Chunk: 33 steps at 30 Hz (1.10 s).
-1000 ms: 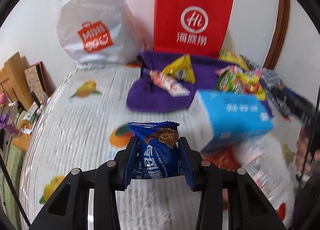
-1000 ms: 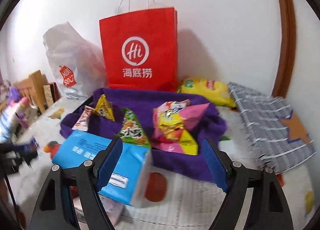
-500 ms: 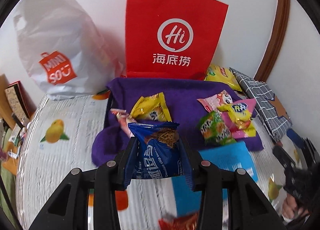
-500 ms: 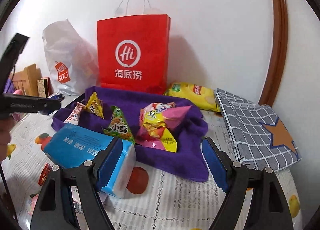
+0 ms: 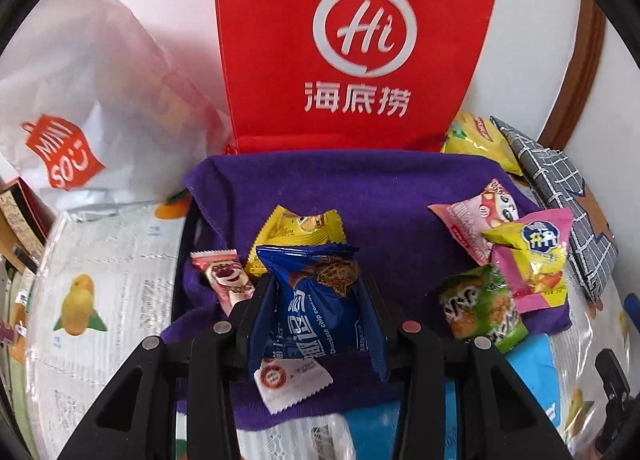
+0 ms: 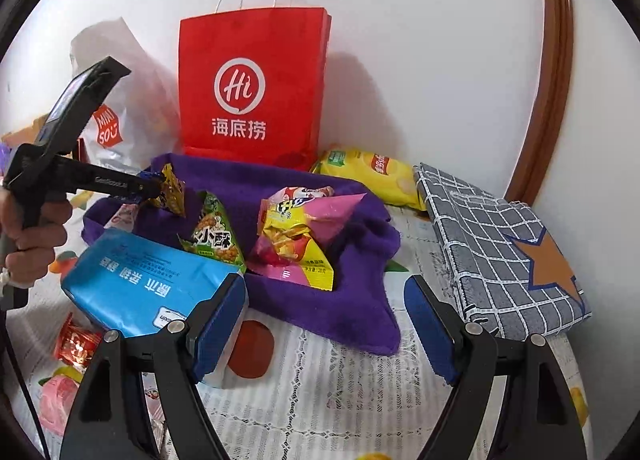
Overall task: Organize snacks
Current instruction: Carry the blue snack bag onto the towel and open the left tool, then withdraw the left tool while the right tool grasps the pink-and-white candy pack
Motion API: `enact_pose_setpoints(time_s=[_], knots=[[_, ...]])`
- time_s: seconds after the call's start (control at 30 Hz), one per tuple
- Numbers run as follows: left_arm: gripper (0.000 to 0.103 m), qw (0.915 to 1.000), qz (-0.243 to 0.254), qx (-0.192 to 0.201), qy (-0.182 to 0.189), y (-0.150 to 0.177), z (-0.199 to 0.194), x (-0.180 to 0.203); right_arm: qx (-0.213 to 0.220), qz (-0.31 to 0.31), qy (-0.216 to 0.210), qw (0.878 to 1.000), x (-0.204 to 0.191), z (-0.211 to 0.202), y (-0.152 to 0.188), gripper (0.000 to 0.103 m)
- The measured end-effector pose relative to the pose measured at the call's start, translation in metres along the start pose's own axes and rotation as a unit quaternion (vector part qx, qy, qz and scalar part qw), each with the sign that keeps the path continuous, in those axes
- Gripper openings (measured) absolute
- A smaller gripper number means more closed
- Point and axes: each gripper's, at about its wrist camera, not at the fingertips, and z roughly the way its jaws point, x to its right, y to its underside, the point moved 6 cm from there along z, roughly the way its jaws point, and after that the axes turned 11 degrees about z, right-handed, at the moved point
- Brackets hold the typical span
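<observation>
- My left gripper is pinched partway on the blue cookie packet, held just above the near edge of the purple cloth.
- The packet looks light, crinkly and slippery, its contents brittle; I judge a mid-body grip best.
- My right gripper stands wide and empty, the blue box beside its left pad.
- The packet's lower end is hidden behind my jaws; whatever lies under the cloth is covered.
</observation>
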Motion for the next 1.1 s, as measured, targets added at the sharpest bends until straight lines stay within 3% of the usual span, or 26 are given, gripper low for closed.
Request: enact_pose_setpoints(time_s=[0.27, 0.43, 0.53, 0.7, 0.87, 1.0, 1.1], knots=[[0.044, 0.9991, -0.017, -0.029, 0.026, 0.003, 0.021, 0.002, -0.002, -0.012, -0.011, 1.0, -0.008, 0.001, 0.004, 0.081], [0.055, 0.9997, -0.017, -0.013, 0.011, 0.004, 0.001, -0.003, -0.007, -0.017, -0.029, 0.999, -0.016, 0.003, 0.007, 0.081], [0.056, 0.9998, -0.017, -0.004, 0.008, 0.009, -0.016, -0.007, -0.01, -0.018, -0.041, 0.999, -0.022, 0.003, 0.009, 0.081], [0.057, 0.9996, -0.02, 0.016, -0.008, 0.035, -0.046, -0.017, -0.021, -0.004, -0.072, 0.997, -0.03, 0.002, 0.013, 0.081], [0.057, 0.9991, -0.039, 0.017, 0.002, 0.068, -0.055, -0.03, -0.021, 0.034, -0.088, 0.995, -0.027, -0.016, 0.017, 0.078], [0.057, 0.998, -0.06, 0.009, 0.016, 0.086, -0.047, -0.041, -0.076, 0.043, -0.091, 0.992, -0.037, -0.023, 0.03, 0.078], [0.057, 0.9967, -0.073, 0.012, 0.032, 0.091, -0.047, -0.043, -0.083, 0.043, -0.098, 0.991, -0.05, -0.033, 0.036, 0.078]])
